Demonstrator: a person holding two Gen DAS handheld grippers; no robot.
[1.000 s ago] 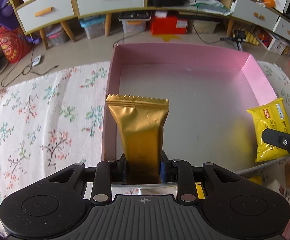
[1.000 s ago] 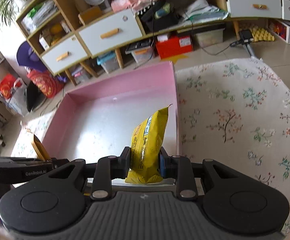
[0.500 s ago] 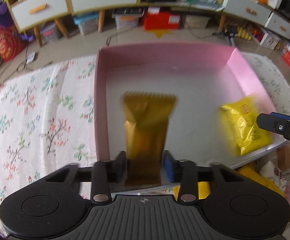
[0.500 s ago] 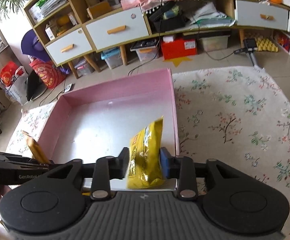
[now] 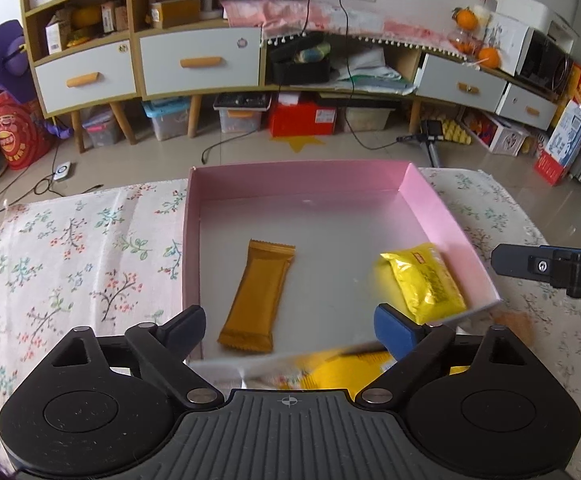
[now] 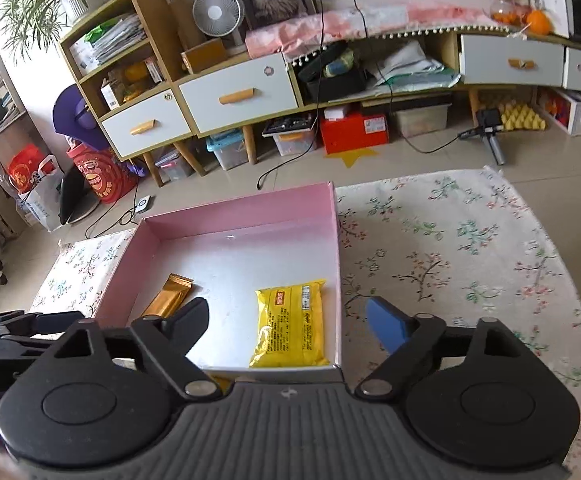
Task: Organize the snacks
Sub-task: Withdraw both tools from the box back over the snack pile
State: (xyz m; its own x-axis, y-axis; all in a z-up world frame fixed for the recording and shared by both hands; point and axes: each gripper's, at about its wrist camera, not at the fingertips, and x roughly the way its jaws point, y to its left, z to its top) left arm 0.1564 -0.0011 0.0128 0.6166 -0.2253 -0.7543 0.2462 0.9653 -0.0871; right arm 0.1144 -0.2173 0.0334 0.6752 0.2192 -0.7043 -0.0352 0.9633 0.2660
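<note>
**Snacks lie loose in the pink box, both grippers spread above them**

Snacks here are two packets, and both rest flat on the pale floor of the pink box (image 5: 434,204), which sits on a floral tablecloth (image 5: 70,264). The gold bar (image 5: 256,296) lies toward the box's left wall, long axis running away from the camera, crimped end farthest. The yellow packet (image 5: 426,282) lies in the box's near right corner, close to the right wall.

The left gripper (image 5: 290,328) has just been opening its jaws; they now stand wide apart, with the gold bar's near end in the gap below them but touched by neither pad. Its blue pad sits just in front of the yellow packet in the left wrist view.

The right gripper (image 6: 286,320) has likewise just been opening. Seen from the right wrist, the yellow packet (image 6: 290,328) lies free between the splayed fingers (image 6: 386,324), clear of both. The gold bar (image 6: 170,296) shows partly behind the dark left finger. More yellow wrappers, blurred, lie just outside the box's near edge.
</note>
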